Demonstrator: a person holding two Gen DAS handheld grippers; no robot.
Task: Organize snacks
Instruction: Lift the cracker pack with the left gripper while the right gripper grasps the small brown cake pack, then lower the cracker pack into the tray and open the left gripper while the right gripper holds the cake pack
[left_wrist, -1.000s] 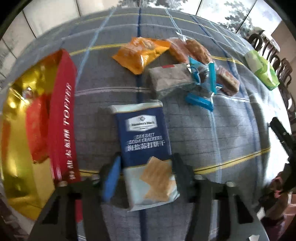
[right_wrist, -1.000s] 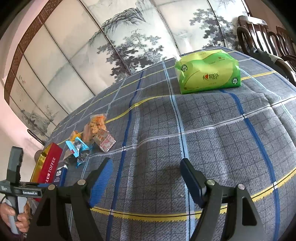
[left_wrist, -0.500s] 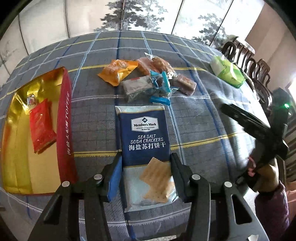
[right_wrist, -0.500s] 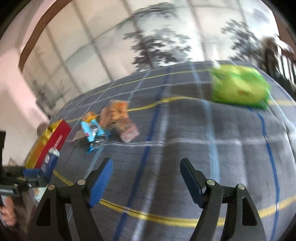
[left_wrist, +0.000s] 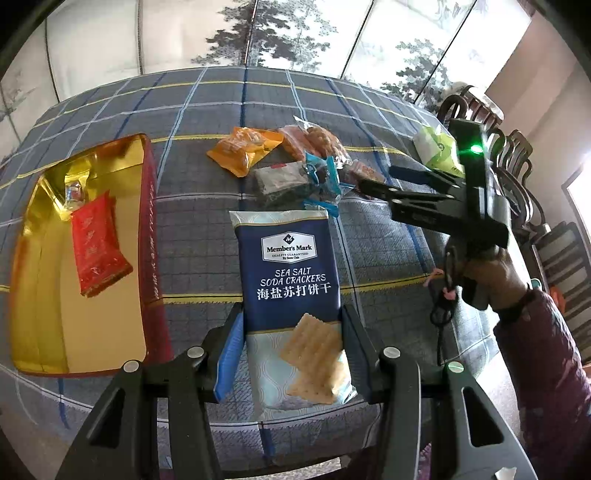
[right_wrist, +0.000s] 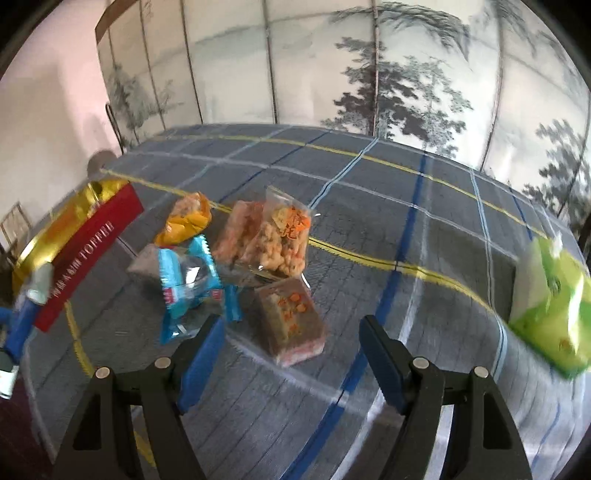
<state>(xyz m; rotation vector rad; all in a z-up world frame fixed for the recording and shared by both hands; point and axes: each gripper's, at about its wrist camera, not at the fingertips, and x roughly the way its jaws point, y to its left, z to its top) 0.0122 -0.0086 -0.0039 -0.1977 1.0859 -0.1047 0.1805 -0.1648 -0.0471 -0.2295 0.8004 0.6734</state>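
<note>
A: What is the left gripper (left_wrist: 291, 354) doing?

B: Its jaws are clenching the lower end of the soda cracker packet (left_wrist: 291, 291), one pad pressing each long edge. The packet is standing out ahead of the jaws, above the checked cloth of the counter (left_wrist: 192, 229).

A: And the right gripper (right_wrist: 291, 354)?

B: Its jaws are standing apart with nothing between them, though they have just been closing somewhat. It is hanging over the loose snacks, with the brown wrapped cake (right_wrist: 291, 321) lying on the cloth just ahead of the gap. From the left wrist view it is showing at the right (left_wrist: 406, 181), carried by a hand (left_wrist: 487, 273) in a dark red sleeve (left_wrist: 546, 373).

A: Where are the other snacks sitting?

B: A blue wrapped sweet (right_wrist: 188, 284), an orange packet (right_wrist: 186, 219) and a clear bag of fried pieces (right_wrist: 280, 240) are bunching together mid-counter. The gold toffee box (left_wrist: 44, 314) is lying open to the left, a red packet (left_wrist: 96, 247) resting inside it. A green tissue pack (right_wrist: 554, 302) is sitting well apart at the right.
</note>
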